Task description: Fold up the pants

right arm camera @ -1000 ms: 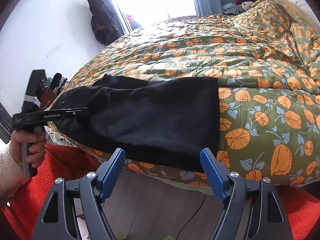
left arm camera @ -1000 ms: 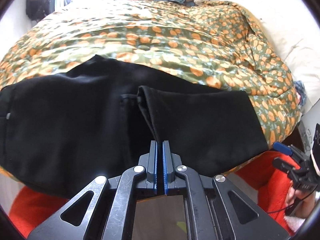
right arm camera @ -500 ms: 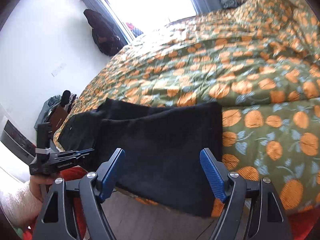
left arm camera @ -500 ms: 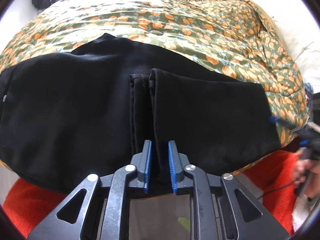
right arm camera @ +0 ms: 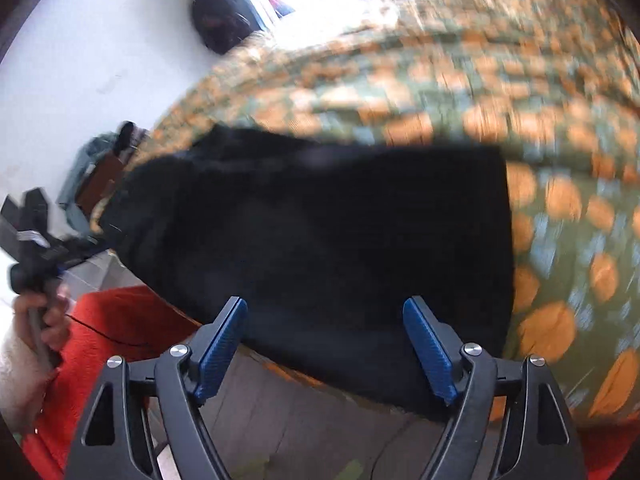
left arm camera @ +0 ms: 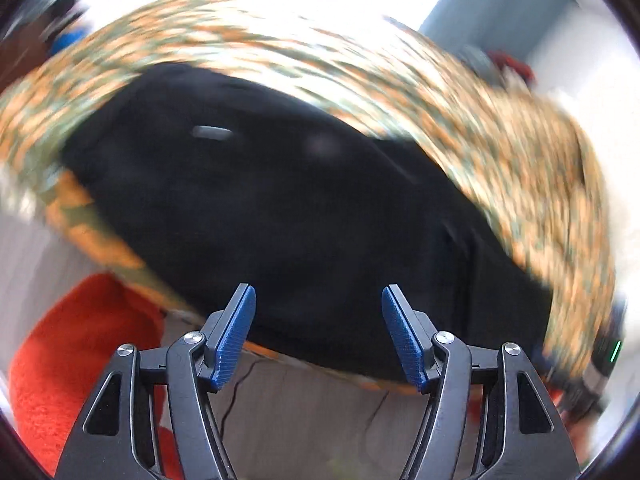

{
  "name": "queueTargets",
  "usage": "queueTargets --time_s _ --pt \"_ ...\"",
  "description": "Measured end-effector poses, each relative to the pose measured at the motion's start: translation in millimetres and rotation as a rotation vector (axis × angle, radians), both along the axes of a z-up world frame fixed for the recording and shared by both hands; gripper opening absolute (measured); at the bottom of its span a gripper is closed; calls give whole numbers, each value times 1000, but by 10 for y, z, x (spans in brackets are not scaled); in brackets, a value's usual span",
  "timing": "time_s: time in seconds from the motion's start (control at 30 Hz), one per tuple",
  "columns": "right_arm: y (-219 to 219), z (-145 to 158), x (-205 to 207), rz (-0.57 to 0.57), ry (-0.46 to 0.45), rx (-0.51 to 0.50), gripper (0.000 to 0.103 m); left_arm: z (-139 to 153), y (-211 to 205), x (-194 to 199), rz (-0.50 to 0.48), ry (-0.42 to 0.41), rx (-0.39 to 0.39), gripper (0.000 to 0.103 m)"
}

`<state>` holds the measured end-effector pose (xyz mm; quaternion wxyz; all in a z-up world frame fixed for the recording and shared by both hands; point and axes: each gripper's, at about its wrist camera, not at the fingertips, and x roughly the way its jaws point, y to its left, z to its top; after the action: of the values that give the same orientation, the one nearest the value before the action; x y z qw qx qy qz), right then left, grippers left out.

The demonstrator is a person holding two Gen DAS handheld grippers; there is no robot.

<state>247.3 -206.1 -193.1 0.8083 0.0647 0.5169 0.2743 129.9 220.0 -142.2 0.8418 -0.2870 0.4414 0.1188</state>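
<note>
The black fabric pants (left arm camera: 304, 216) lie partly folded on the orange-and-green patterned bedspread (left arm camera: 500, 128) at its near edge. The left gripper (left arm camera: 318, 336) and right gripper (right arm camera: 324, 350) both gape wide and empty just short of them, so the next fold likely needs a fresh grasp. Only the right view shows the square-cut end and the hand (right arm camera: 44, 312) holding the left tool; the left view alone shows a pale tag.

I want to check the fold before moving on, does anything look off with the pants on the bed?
Nothing clearly stands out. The black pants lie flat, folded, on the quilt near the bed's edge, their right end square. Both the left gripper and right gripper are open and empty. Motion blur hides small wrinkles.
</note>
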Motion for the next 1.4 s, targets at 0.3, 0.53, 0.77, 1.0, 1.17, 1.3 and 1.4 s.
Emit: queueTargets --time_s 0.3,0.53,0.77,1.0,1.17,1.3,1.4 --pt "13 92 -20 -55 -25 5 80 -151 1387 -593 424 -115 -248 61" --pt "9 106 -89 -44 -35 9 80 -495 1463 -415 386 -105 -336 41" --pt "-15 89 -107 -37 -40 13 80 -607 1485 -340 384 -122 -365 37" --pt "-5 67 -93 -34 -43 8 80 105 1177 -328 283 -168 -188 11" --pt "-35 74 -88 -44 -45 29 80 1092 238 -156 28 -249 37 10" --pt "-152 211 -109 -85 -58 98 80 1559 -926 51 -264 -312 156 10" --pt "-310 426 -163 -125 -135 146 80 1517 -1799 281 -455 -317 189 14"
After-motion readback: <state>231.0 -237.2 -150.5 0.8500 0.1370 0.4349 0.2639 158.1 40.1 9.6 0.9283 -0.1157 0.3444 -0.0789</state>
